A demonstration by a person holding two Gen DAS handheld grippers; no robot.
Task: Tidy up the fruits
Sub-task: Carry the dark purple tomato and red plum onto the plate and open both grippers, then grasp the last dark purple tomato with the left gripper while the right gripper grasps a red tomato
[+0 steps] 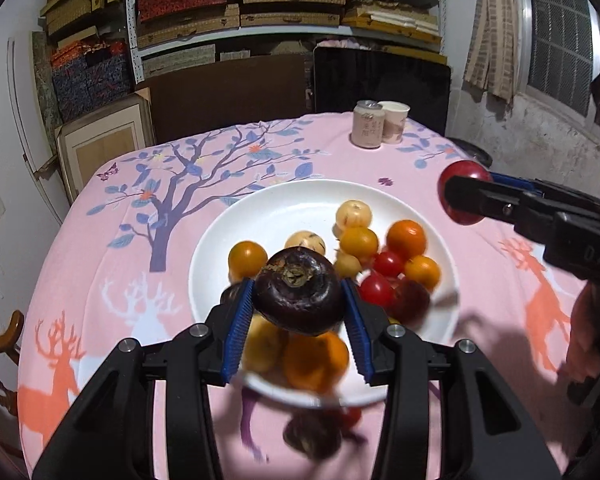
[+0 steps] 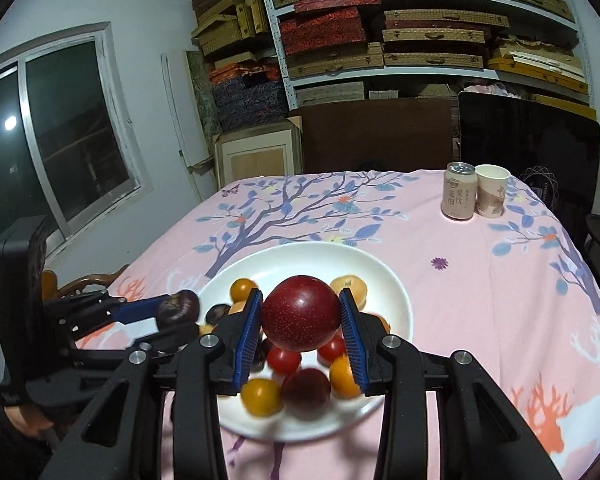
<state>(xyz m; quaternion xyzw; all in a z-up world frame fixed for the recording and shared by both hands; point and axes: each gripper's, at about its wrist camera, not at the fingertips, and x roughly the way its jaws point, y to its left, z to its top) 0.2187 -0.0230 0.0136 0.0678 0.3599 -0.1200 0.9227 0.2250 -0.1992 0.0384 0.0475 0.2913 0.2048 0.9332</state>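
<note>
My left tool (image 1: 300,308) grips a dark chestnut-like fruit (image 1: 300,296), its blue pads pressed on both flanks and its stem scar turned up toward me. My right tool (image 2: 300,320) grips a red plum (image 2: 300,312) the same way, squeezed side to side.

Both fruits hang above the plate (image 1: 260,208), which sits on the pink counter (image 1: 120,220) and carries the rest: orange and yellow cherry tomatoes, red ones, pale round fruits and another dark plum. The chestnut is over the plate's near-left part; the plum, seen from the left camera (image 1: 464,192), is past the plate's right rim, over bare cloth. A can (image 1: 367,124) and a cup (image 1: 394,122) stand well beyond the plate, at the far edge.

Neither fruit has a long axis to speak of, so heading matters little. I judge that each fruit should go down on its own side of the plate: left hand leftward, right hand rightward, without crossing.
</note>
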